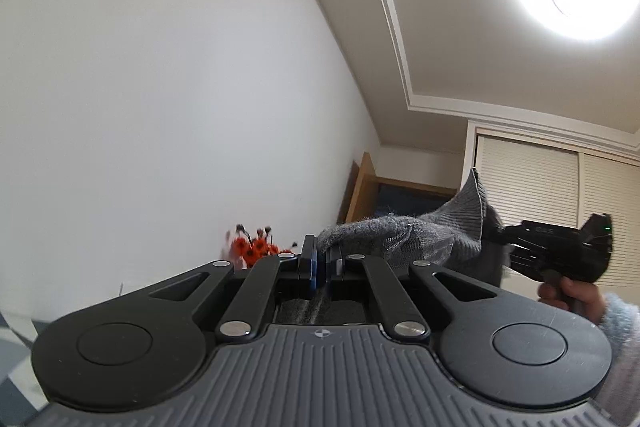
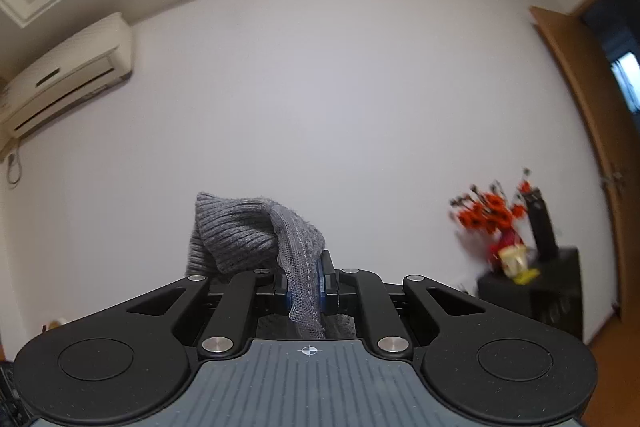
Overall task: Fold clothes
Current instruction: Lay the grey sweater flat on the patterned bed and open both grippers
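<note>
Your left gripper is pinching one end of the gray knit sweater, and your right gripper is clamped on the other end, a ribbed edge bunched over its fingers. Both point up at the wall and ceiling, so the sweater is held high in the air between them and most of it hangs out of sight. I'd judge each hold thin: a quick shake could pull the loose knit free. Lowering it blind could also leave it crumpled or twisted, spoiling the fold.
</note>
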`<state>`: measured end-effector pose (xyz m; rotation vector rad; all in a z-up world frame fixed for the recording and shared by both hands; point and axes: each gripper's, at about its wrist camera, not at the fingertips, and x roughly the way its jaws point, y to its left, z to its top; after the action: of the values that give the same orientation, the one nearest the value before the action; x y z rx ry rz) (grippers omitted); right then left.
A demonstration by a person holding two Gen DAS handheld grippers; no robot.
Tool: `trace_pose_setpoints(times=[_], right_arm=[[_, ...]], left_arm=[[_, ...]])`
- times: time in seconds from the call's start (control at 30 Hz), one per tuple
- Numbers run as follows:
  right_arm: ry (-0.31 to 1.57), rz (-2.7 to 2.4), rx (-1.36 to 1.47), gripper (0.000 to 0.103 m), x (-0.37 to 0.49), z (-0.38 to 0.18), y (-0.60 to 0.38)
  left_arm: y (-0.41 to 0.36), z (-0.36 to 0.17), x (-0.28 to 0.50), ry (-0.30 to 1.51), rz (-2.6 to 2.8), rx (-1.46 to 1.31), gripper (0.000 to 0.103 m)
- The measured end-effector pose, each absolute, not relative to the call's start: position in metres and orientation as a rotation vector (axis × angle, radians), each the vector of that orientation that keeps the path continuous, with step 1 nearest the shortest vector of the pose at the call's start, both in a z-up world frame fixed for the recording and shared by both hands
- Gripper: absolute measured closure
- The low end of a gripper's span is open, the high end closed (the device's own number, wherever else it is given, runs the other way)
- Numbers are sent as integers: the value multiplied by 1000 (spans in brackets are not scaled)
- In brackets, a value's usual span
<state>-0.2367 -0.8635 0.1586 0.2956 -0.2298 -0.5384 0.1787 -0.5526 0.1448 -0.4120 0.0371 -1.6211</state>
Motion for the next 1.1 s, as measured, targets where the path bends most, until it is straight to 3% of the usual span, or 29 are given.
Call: trace_pose_setpoints(times=[0.23,0.4,0.6,0.9,1.0,1.07,1.1], right_arm=[[-245,-366,212,93,-165,204,-928],[-185,-272,231,93,-85,194,-1031],[-7,-215,327,93,65,103,-1193],[358,-273,288,93,294,-87,-1337],[440,-290,246,89,349,-141,-1362],[476,-310,245,77,366,-166,-1365],[491,-328,251,57,369,-175,-1366]], left_arm=[[-566,162,218,70,-1490,-471,99],[-627,145,253,141,-1291,-463,99],[-751,92,314,258,-983,-398,99],[-925,-42,402,468,-645,37,97],[-945,-81,414,585,-652,152,84],[-951,-93,419,688,-641,197,55],[-944,-95,417,719,-630,193,47]])
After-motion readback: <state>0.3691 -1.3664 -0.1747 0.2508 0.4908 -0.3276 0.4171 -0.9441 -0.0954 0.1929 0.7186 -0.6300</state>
